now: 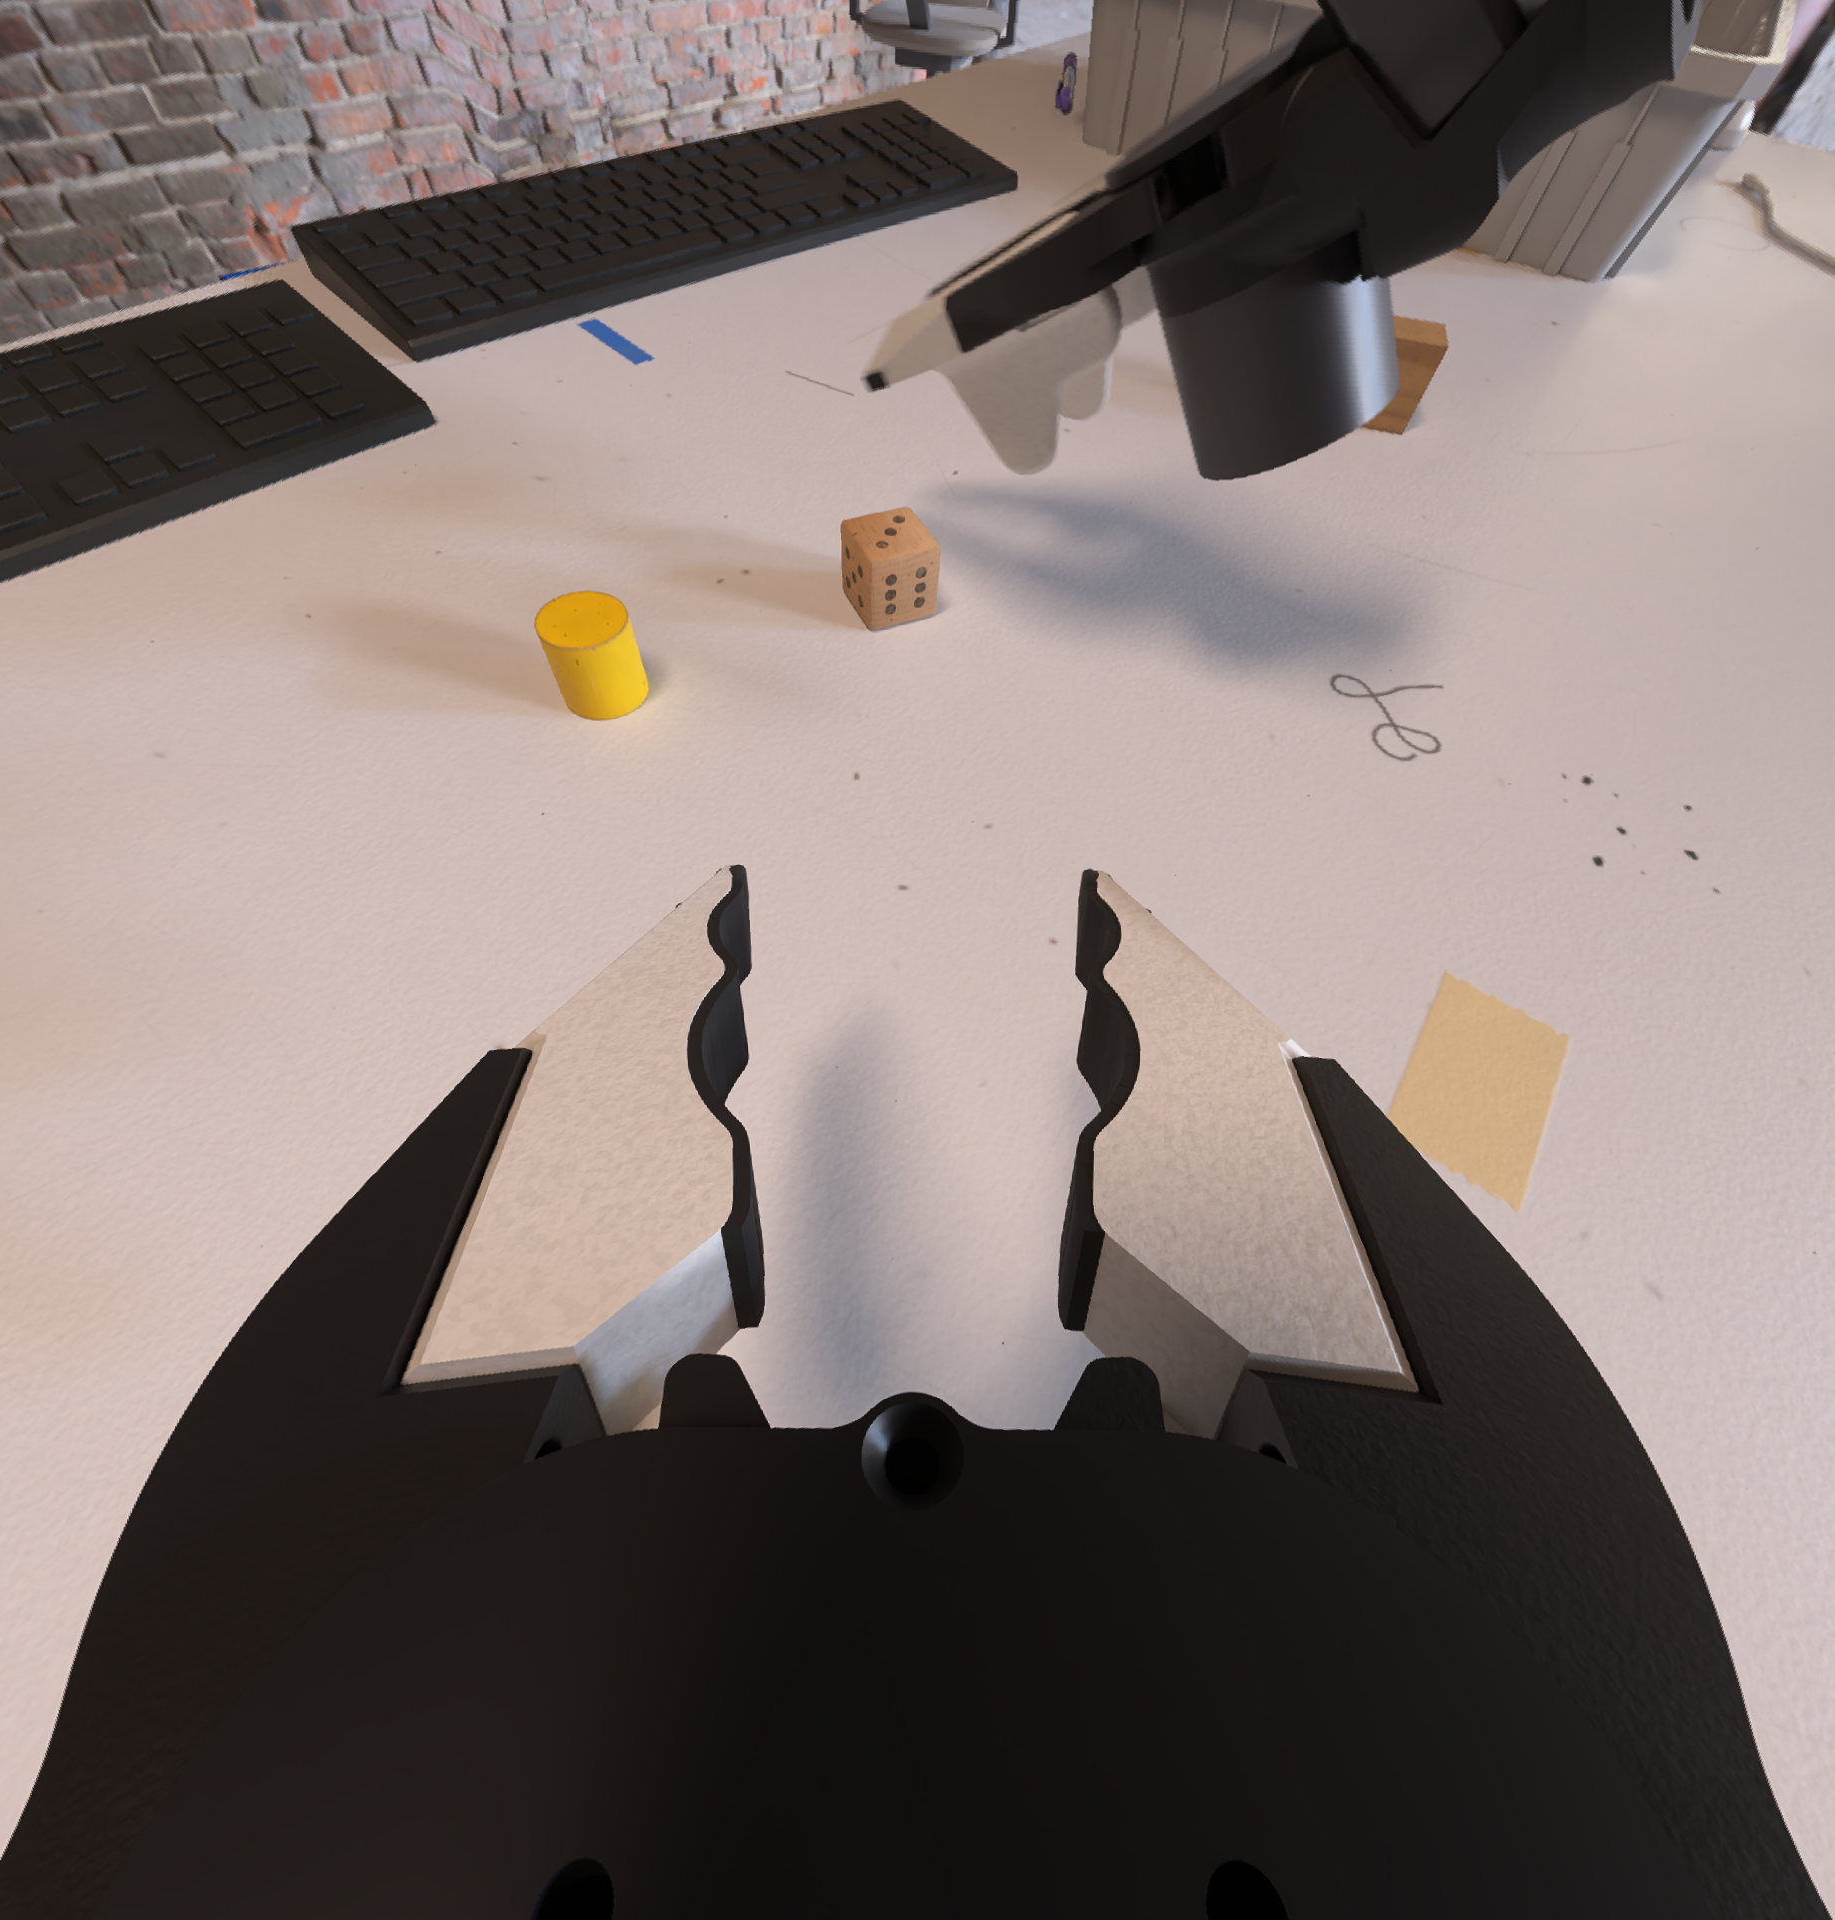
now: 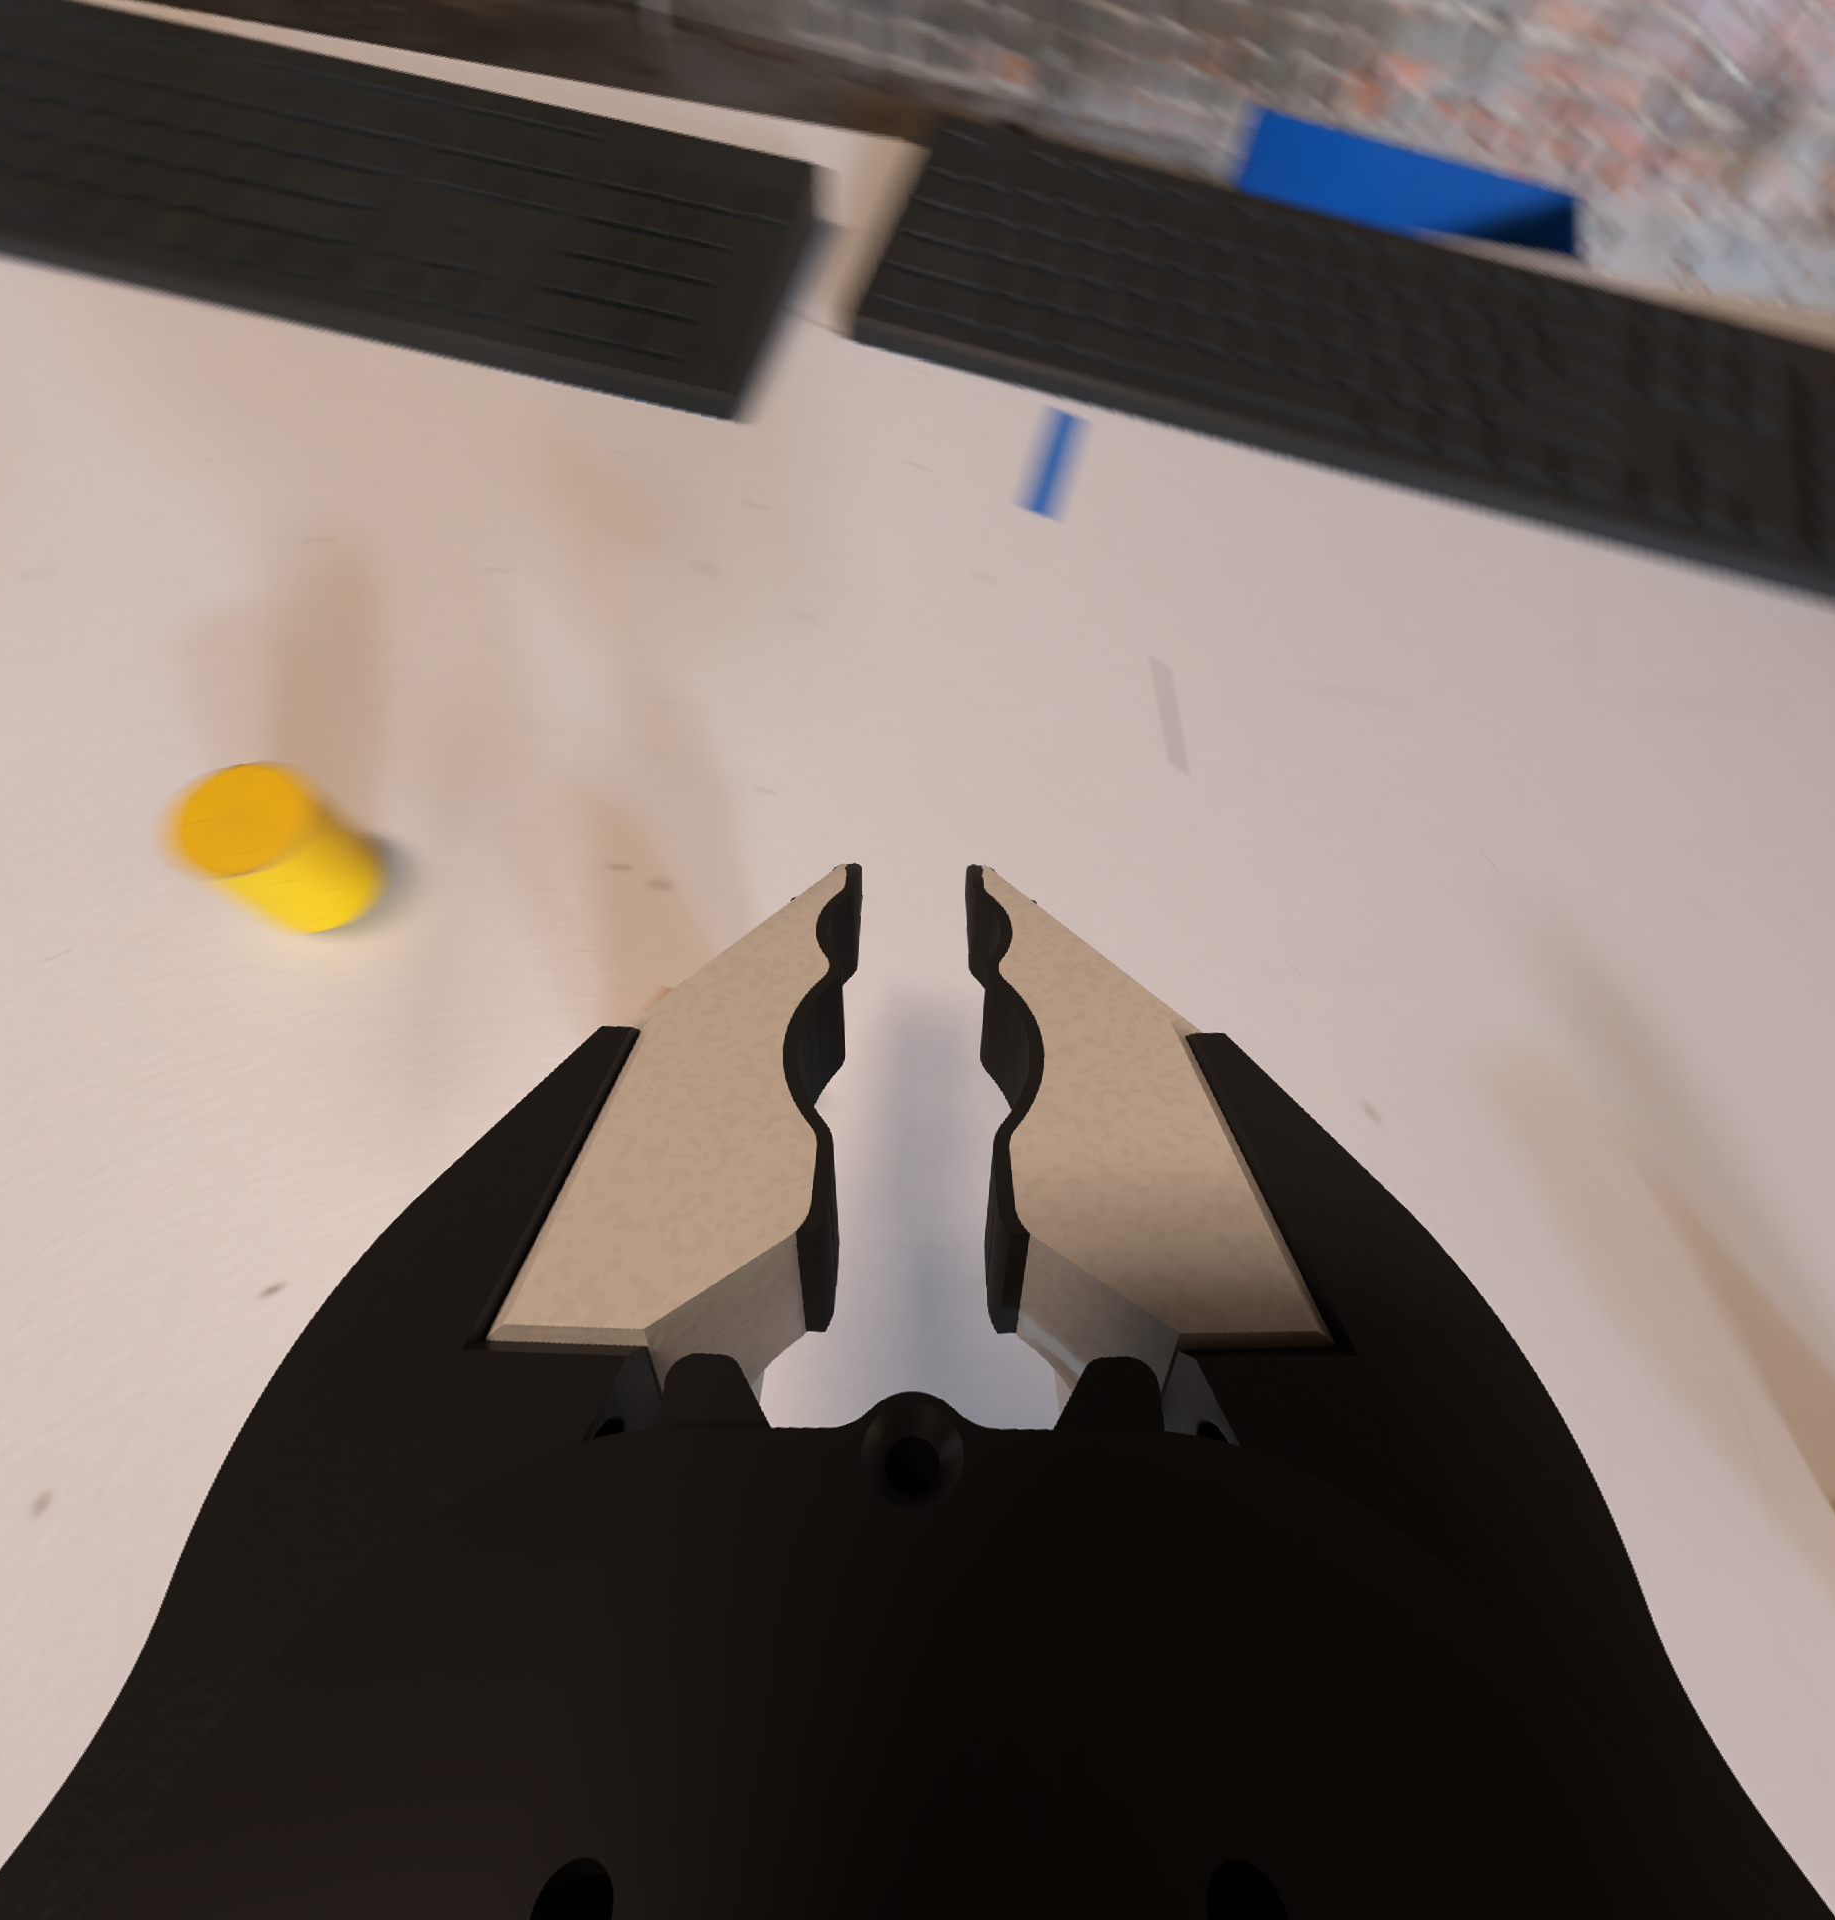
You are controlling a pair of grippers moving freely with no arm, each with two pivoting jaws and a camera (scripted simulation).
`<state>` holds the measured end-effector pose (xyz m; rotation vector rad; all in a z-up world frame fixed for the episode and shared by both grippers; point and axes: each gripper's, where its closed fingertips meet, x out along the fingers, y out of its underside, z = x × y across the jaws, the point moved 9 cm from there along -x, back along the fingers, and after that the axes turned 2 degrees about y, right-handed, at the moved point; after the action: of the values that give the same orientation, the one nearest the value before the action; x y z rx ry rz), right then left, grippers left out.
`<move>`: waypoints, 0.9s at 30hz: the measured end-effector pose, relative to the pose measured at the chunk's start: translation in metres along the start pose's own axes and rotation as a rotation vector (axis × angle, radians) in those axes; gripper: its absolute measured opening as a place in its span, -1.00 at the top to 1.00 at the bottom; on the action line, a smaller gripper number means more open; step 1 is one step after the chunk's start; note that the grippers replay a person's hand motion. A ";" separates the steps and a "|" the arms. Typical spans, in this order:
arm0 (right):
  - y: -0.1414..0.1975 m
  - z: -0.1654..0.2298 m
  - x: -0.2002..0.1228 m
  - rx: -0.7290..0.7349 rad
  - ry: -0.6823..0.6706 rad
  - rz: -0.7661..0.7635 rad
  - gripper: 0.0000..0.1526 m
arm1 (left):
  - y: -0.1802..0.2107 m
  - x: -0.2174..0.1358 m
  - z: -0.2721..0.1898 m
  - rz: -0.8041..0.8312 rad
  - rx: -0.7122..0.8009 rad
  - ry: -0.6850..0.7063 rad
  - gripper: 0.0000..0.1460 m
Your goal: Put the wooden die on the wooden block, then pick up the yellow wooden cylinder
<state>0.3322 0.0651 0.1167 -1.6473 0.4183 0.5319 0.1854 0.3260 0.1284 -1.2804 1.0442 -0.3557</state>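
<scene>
In the left wrist view the wooden die (image 1: 889,568) sits on the white table, with the yellow wooden cylinder (image 1: 591,655) upright to its left. The wooden block (image 1: 1417,364) lies at the far right, mostly hidden behind my right gripper (image 1: 954,416), which hovers above and beyond the die. My left gripper (image 1: 913,873) is wide open and empty, well short of both objects. In the blurred right wrist view my right gripper (image 2: 913,868) is empty with a narrow gap between its jaws. The cylinder (image 2: 274,847) is to its left. The die does not show there.
Two black keyboards (image 1: 653,218) (image 1: 154,416) lie along the far edge before a brick wall. A blue tape strip (image 1: 615,341), a tan tape patch (image 1: 1479,1091), a white ribbed box (image 1: 1152,94) and a cable (image 1: 1806,249) are on the table. A blue box (image 2: 1412,187) stands behind the keyboards.
</scene>
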 end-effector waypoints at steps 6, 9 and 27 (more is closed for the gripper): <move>-0.015 0.043 -0.017 -0.375 -0.140 -0.039 0.74 | 0.006 -0.003 0.001 0.027 0.031 -0.004 0.13; -0.018 0.042 -0.026 -0.458 -0.170 -0.054 0.74 | 0.011 -0.004 0.003 0.055 0.033 -0.020 0.13; -0.009 0.011 0.017 -0.678 -0.619 0.451 -0.03 | 0.009 0.001 -0.015 -0.016 0.005 0.157 0.10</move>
<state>0.3499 0.0781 0.1130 -1.9009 0.1387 1.6045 0.1713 0.3185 0.1211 -1.2725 1.1656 -0.4766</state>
